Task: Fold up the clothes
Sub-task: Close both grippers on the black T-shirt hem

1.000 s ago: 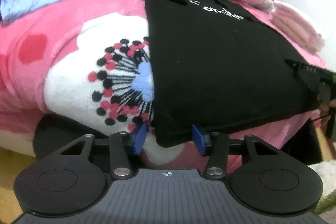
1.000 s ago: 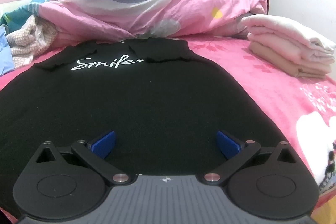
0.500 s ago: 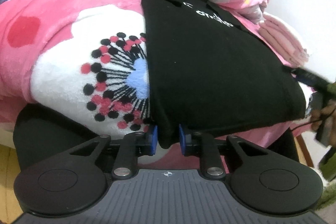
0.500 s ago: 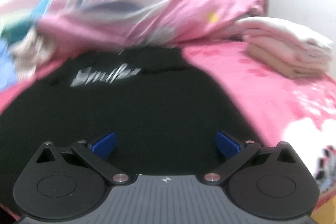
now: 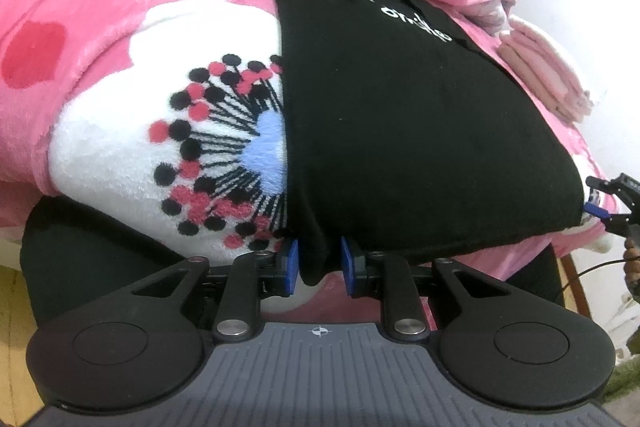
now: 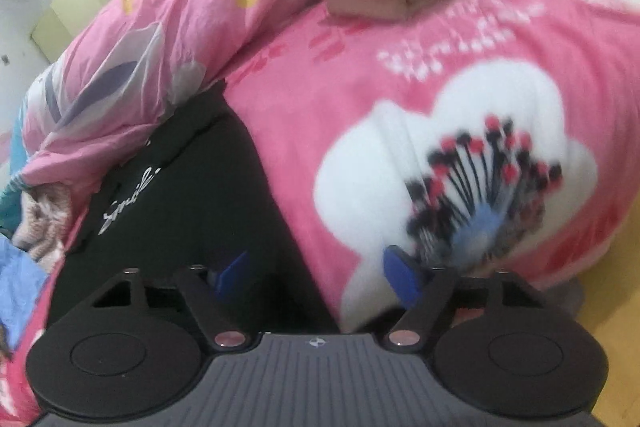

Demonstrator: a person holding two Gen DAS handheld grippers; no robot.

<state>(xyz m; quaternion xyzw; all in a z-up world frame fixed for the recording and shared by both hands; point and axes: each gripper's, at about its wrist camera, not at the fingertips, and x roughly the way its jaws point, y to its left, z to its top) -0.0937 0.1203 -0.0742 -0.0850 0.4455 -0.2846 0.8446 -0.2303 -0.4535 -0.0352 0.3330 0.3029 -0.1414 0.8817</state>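
**Corner pinched, other side loose**

While our left gripper [image 5: 316, 265] has its fingers clamped on the black shirt [image 5: 400, 115]'s lower-centre corner, thin fabric could slip out. Right view: our right gripper [image 6: 316, 273], fingers apart, straddles the shirt [image 6: 188, 195]'s lower-left edge; uneven lifting could skew the fold.

Both your wrist cams sit low and close at the bed's [image 5: 100, 15] near edge, looking across it; both catch the black shirt [image 5: 400, 131] [image 6: 180, 195].
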